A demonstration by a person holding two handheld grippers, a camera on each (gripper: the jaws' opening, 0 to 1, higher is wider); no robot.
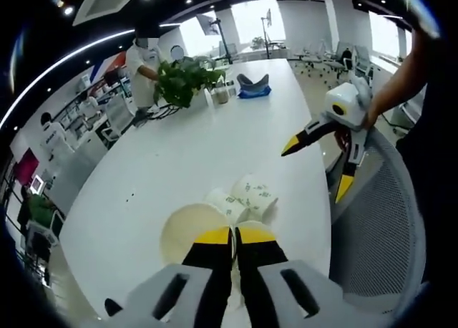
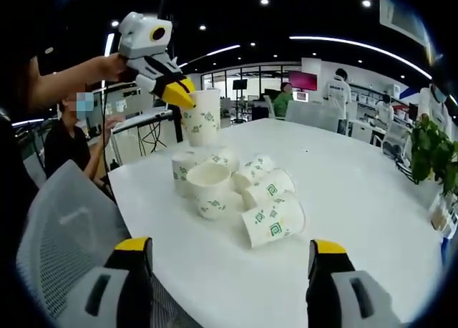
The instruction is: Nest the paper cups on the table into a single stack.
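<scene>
Table, cup behind jaws

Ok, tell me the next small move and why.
Probably lower the left gripper so its lifted cup drops into the upright cup below. That one stands open-mouthed on the table, while the others lie tipped. The right gripper hangs open and could then grab a tipped cup.

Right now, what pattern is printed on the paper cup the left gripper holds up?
Green square motifs on white paper cup, clearest in the right gripper view, gripped by left gripper.
</scene>
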